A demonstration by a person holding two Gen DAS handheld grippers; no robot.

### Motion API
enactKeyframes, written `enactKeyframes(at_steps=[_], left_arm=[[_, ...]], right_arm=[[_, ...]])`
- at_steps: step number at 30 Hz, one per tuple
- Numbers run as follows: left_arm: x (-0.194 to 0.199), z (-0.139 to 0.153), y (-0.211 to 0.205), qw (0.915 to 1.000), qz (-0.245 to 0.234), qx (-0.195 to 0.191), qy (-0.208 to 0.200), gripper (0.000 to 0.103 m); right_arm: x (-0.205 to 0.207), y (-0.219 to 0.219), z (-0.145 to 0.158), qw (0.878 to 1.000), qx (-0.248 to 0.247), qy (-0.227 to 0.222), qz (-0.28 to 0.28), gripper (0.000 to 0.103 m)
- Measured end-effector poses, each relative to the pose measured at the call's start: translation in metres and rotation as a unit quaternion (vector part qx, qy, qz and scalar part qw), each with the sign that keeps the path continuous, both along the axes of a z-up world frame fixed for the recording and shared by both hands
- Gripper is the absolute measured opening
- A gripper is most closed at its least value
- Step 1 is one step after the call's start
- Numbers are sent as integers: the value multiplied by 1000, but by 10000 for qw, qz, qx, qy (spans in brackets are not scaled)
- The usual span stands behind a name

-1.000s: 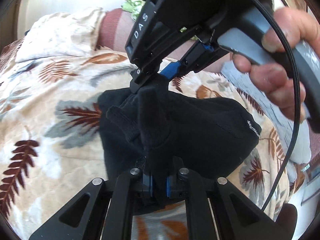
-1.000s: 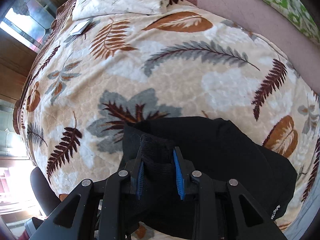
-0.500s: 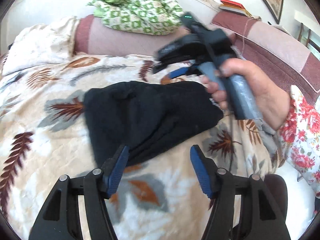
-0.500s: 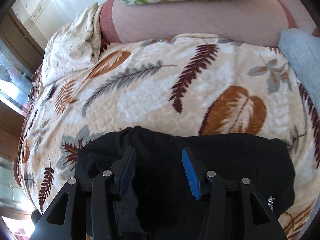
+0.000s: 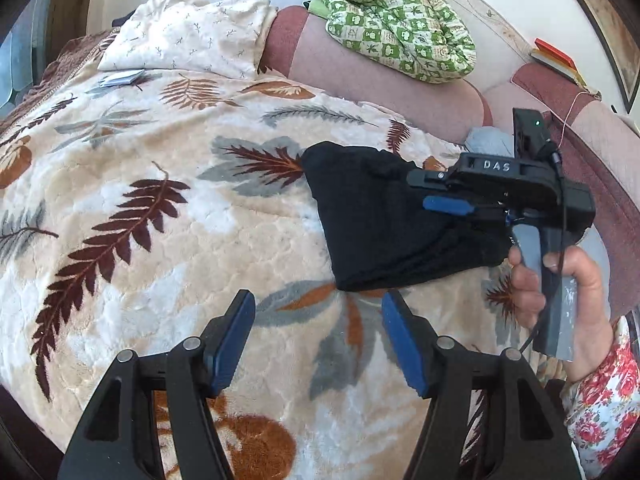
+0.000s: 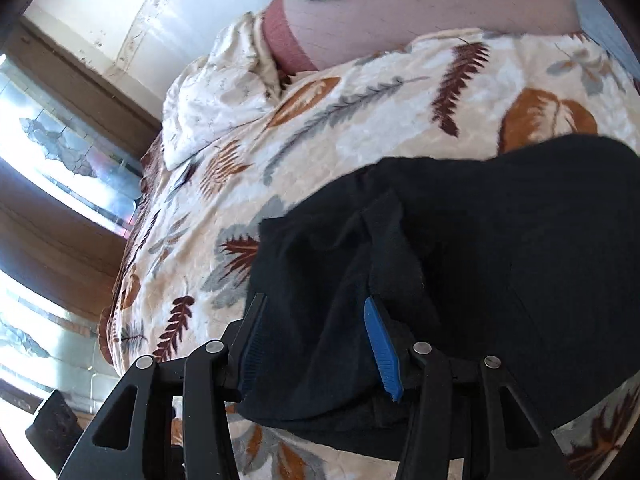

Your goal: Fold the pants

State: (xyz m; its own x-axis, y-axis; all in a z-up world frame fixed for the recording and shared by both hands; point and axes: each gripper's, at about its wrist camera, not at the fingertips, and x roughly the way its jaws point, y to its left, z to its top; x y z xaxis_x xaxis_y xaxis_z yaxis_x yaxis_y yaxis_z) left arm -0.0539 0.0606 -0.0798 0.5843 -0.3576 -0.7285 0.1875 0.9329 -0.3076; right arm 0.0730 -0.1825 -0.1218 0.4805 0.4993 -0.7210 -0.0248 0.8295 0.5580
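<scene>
Left tongs (image 5: 318,338) are spread apart with nothing in them, just leaf-print blanket (image 5: 160,240) showing in the gap. The black pants (image 5: 380,220) sit a little beyond and to the right of the tips, folded into a chunky, roughly square bundle on the bed, edges a bit lumpy. Right tongs (image 6: 310,334) are parted too, hovering low over the bundle with black cloth between the blue pads; can't make out the pads pressing on it. From the left camera, the right tongs poke in sideways over the pants' far side, a hand (image 5: 560,288) wrapped round the grey handle, flowery sleeve (image 5: 604,392) at the wrist.
</scene>
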Motion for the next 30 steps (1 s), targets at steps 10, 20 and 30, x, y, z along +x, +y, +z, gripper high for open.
enactKeyframes(at_steps=[10, 20, 30], left_arm=[[4, -9, -4, 9998, -44, 123, 177, 65], [50, 42, -39, 9980, -597, 193, -99, 66], [145, 87, -190, 9764, -2053, 632, -214, 70]], right_arm=[[-38, -76, -7, 9911, 192, -334, -1273, 54], [-128, -167, -23, 9526, 450, -813, -2898, 64], [-123, -196, -41, 9488, 979, -508, -2958, 65]])
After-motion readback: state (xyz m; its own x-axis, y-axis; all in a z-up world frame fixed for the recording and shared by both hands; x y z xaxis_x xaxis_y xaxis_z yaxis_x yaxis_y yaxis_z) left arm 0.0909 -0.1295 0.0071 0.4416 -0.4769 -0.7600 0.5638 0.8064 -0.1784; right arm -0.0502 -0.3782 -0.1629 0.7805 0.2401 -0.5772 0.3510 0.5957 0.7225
